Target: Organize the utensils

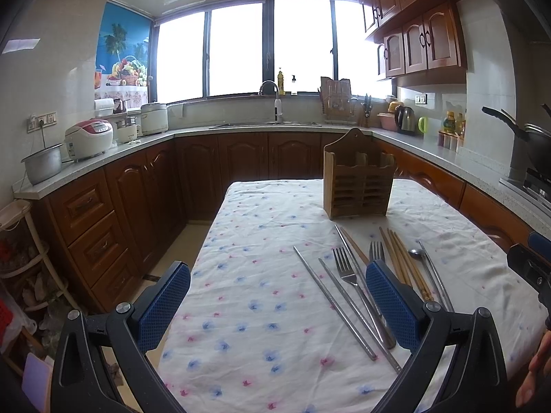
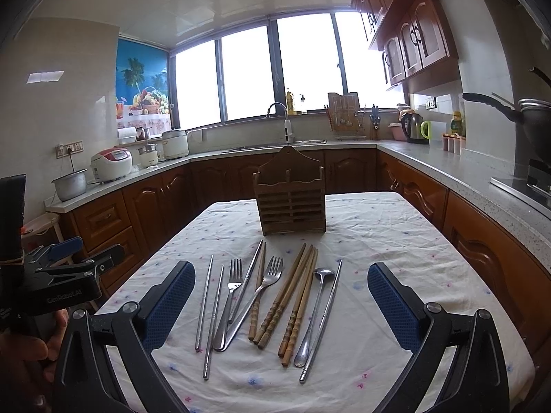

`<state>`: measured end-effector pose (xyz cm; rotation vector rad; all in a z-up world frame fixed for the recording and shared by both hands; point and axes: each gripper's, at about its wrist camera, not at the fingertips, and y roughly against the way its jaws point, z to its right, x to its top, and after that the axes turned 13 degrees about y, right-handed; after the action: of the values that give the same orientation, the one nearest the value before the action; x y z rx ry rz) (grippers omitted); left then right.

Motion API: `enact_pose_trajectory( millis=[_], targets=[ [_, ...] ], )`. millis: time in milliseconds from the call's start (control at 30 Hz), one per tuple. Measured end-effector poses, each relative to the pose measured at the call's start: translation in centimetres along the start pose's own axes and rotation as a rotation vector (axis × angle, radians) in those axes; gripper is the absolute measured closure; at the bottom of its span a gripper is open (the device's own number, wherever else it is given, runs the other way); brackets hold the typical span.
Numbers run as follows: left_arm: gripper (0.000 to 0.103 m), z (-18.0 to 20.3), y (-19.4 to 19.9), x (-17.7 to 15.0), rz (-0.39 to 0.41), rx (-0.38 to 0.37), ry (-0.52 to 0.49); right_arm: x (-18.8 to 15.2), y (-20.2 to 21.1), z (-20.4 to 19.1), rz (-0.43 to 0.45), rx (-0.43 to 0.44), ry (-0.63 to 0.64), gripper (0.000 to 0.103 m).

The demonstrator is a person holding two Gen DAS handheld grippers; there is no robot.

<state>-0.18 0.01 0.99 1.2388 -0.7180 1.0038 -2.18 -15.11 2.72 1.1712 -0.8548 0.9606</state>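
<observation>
Utensils lie fanned out on the worktop (image 2: 396, 227), which wears a white cloth dotted with blue and pink flowers, and none of them is being held. From the right wrist view, reading left to right: two metal chopsticks (image 2: 209, 309), a fork (image 2: 231, 296), a third metal chopstick crossing a lone wooden one, a second fork (image 2: 261, 289), a bundle of wooden chopsticks (image 2: 292, 296), a long-handled spoon (image 2: 315, 309) and one more metal chopstick (image 2: 323, 316) at the far right. Their handles point toward the cameras. Behind them, near the far end of the worktop, stands the wooden utensil holder (image 2: 291, 203), upright, slatted front facing us, well apart from the cutlery tips.

Right tongs (image 2: 280, 304) hover above the near edge, spread wide with the whole row framed between the blue pads, touching nothing. Left tongs (image 1: 277, 304) are spread just as wide, off to the left side of the spread; in that view the right-hand pad overlaps the forks and wooden chopsticks (image 1: 406, 268) but grips nothing. The holder (image 1: 358, 179) sits up and to the right from there.
</observation>
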Motion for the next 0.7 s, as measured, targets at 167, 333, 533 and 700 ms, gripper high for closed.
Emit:
enact_pose_trajectory(
  millis=[167, 333, 533, 700],
  targets=[
    [0.001, 0.1, -0.6, 0.2, -0.016, -0.001, 0.001, 0.0, -0.2, 0.1, -0.008, 0.004, -0.002, 0.002],
    [0.001, -0.2, -1.7, 0.5, -0.064, -0.012, 0.013, -0.2, -0.7, 0.3, -0.026, 0.008, -0.012, 0.002],
    [0.001, -0.5, -3.7, 1.7, -0.140, -0.014, 0.032, 0.1, -2.0, 1.2, -0.062, 0.021, -0.028, 0.002],
    [0.001, -0.6, -5.9, 3.1, -0.209, -0.007, 0.052, 0.3, -3.3, 2.0, -0.095, 0.035, -0.041, 0.002]
  ],
)
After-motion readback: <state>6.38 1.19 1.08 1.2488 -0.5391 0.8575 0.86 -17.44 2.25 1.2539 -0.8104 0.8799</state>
